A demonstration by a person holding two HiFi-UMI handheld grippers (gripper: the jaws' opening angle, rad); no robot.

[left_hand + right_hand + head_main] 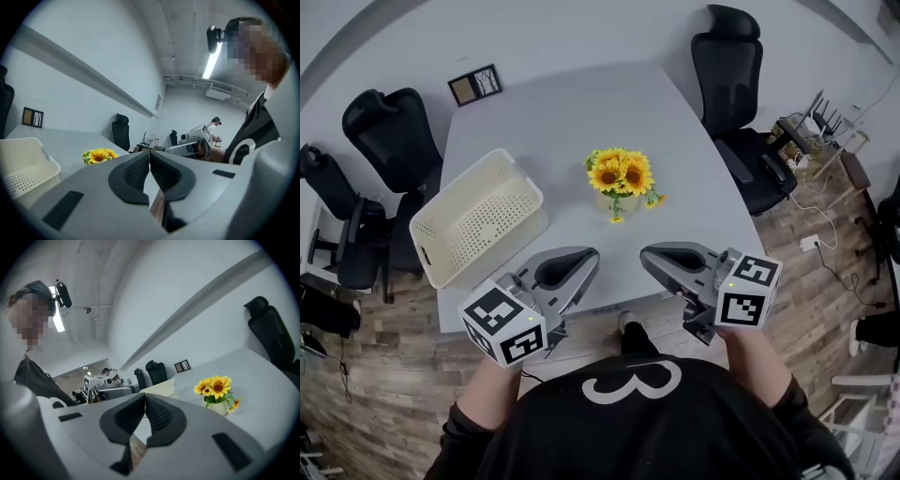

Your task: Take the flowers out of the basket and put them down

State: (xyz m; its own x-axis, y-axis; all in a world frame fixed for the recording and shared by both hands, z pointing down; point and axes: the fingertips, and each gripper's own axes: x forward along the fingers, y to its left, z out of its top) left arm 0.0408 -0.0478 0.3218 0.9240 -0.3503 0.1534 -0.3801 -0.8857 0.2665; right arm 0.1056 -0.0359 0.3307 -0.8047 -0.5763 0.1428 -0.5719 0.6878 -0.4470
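A bunch of yellow sunflowers [622,175] in a small pale pot stands upright on the grey table [553,122], outside the basket. The cream perforated basket [478,217] sits at the table's left edge and looks empty. My left gripper [592,255] hovers over the near table edge, shut with nothing between its pads. My right gripper [646,254] hangs beside it, also shut and empty. In the left gripper view the sunflowers [99,155] and the basket [23,165] lie beyond the closed jaws. In the right gripper view the sunflowers [216,388] stand to the right, the basket [162,389] behind.
Black office chairs stand at the left [389,131] and at the far right [733,84] of the table. A small framed picture [474,84] lies at the far left corner. Cables and a socket lie on the wood floor [825,253] to the right.
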